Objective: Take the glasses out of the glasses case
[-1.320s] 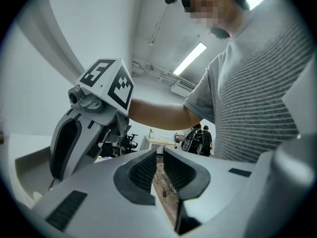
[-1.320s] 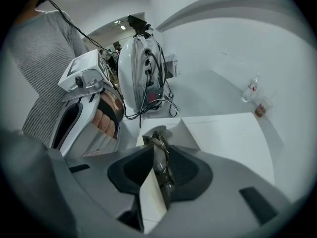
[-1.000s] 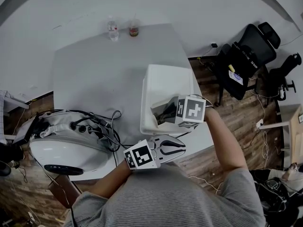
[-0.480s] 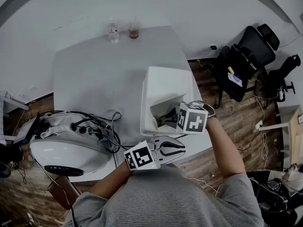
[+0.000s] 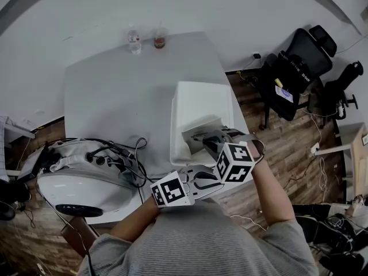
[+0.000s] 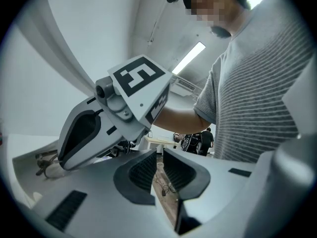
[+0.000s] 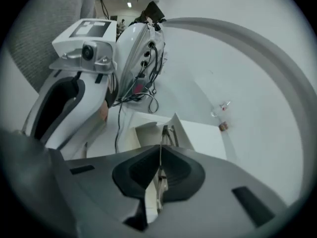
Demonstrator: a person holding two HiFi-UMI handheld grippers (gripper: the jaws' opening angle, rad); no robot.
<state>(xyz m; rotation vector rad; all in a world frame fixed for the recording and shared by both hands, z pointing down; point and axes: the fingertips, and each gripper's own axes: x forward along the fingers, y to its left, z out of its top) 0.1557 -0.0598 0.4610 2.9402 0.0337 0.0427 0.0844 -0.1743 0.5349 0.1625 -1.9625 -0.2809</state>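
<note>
The white glasses case [image 5: 201,105] lies open on the table's right side. In the right gripper view its flaps [image 7: 143,133] stand just beyond my jaws. My right gripper [image 5: 210,144] points steeply down into it. Its jaws have just been closing and now pinch the thin metal frame of the glasses [image 7: 168,132], which sticks out past the pads [image 7: 176,170]. My left gripper [image 5: 198,183] hovers level at the table's near edge beside the case. In its own view its jaws [image 6: 159,160] stand a narrow gap apart with nothing between them, and the right gripper [image 6: 89,133] fills the left.
A white domed device with black cables [image 5: 80,177] takes up the near left of the table [image 5: 115,96]. Two small bottles [image 5: 133,39] stand at the far edge. Office chairs [image 5: 299,68] are on the wooden floor to the right.
The right gripper has tipped downward and drawn back toward the person, and its jaws have shut on the glasses frame. The left gripper has stayed put.
</note>
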